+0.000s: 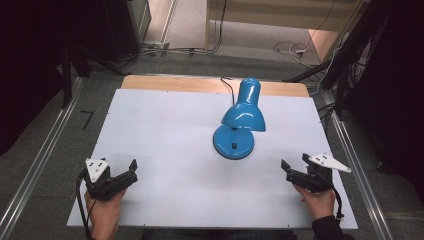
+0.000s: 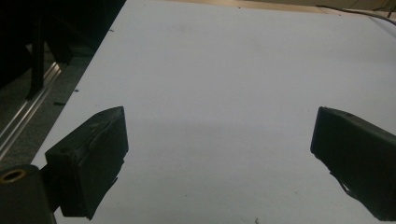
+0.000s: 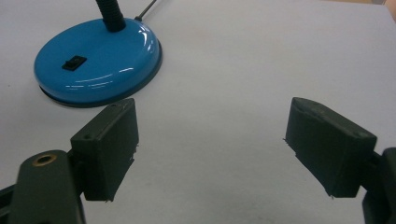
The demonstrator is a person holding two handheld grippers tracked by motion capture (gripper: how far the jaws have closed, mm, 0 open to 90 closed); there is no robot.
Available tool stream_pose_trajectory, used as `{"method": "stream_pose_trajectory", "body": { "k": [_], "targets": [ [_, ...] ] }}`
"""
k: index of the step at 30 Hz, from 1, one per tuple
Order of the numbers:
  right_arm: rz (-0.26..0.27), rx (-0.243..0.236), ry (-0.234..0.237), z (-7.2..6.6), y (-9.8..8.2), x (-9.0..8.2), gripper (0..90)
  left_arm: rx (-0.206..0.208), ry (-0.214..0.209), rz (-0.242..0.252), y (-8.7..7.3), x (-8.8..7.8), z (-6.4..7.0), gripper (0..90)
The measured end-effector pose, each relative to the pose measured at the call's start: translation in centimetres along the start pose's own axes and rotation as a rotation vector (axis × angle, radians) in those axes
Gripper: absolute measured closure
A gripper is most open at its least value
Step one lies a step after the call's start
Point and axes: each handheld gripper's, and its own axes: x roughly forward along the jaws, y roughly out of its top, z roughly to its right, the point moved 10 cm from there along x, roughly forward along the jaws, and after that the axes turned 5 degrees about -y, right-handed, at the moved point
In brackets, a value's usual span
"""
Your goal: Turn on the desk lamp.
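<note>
lamp (image 1: 240, 120) (blue, unlabelled switch) sits between both gaping tools.

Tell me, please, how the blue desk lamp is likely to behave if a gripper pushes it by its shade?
The blue desk lamp would probably tip or flex before sliding: its shade sits high on a black ribbed neck that looks bendable. The wide round base likely steadies it. The glossy finish may prove slippery.

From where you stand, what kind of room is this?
Probably a lab or test workshop: a white table framed by metal rails, loose cables across the floor, and a blue desk lamp set out alone.
</note>
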Motion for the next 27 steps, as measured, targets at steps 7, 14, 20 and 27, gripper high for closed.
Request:
{"method": "stream_pose_trajectory", "body": {
  "k": [7, 14, 20, 27],
  "targets": [
    [-0.011, -0.014, 0.018, -1.0, 0.1, 0.6, 14.1, -0.002, -0.003, 0.002, 0.0, 0.0, 0.0, 4.7],
    [-0.004, -0.01, 0.035, -1.8, 0.5, 0.8, 14.1, -0.008, -0.006, 0.001, 0.0, 0.0, 0.0, 4.7],
    [0.0, -0.013, 0.032, -2.0, 0.7, 1.0, 14.1, -0.009, -0.005, 0.0, -0.1, 0.0, 0.0, 4.7],
    [-0.011, -0.008, 0.032, -1.7, 0.9, 1.0, 14.2, -0.01, -0.004, -0.001, -0.1, 0.0, 0.0, 4.7]
  ]
}}
